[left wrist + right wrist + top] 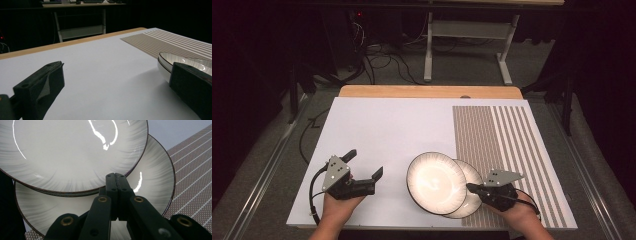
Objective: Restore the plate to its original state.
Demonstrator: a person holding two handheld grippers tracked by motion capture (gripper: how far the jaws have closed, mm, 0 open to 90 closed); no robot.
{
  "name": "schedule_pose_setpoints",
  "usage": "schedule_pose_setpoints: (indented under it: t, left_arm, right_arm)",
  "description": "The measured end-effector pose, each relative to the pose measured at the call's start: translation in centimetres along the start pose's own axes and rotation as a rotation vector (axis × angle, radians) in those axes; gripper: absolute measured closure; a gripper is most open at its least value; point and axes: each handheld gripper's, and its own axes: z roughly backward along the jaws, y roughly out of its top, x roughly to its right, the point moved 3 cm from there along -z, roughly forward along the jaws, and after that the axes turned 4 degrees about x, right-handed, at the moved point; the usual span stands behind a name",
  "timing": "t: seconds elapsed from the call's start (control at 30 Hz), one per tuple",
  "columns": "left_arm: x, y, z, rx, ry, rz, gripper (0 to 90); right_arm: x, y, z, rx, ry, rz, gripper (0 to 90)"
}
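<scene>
Two white plates with dark rims overlap at the front of the table. The upper plate [436, 182] [75, 152] lies partly over the lower plate [467, 169] [155, 175], which rests half on the striped mat. My right gripper [469, 187] [115, 176] is shut, jaws pressed together with nothing seen between them. Its tip sits over the lower plate, right at the upper plate's rim. My left gripper [364, 164] [115, 75] stands wide open over the bare white sheet, left of the plates. The near plate's rim [165, 62] shows past its right jaw.
A white sheet [387, 125] covers the tabletop, with a brown striped placemat [507, 135] along its right side. The wooden table edge [427, 91] runs along the back. Beyond it are a desk frame [467, 45] and cables [382, 62] on the floor.
</scene>
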Motion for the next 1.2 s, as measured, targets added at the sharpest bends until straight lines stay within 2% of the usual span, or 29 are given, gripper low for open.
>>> schedule_pose_setpoints:
  t: [1.2]
  left_arm:
    - [-0.20,0.13,0.23,0.010,0.028,-0.008,0.1]
  right_arm:
    - [-0.02,0.04,0.04,0.001,0.008,-0.004,90.0]
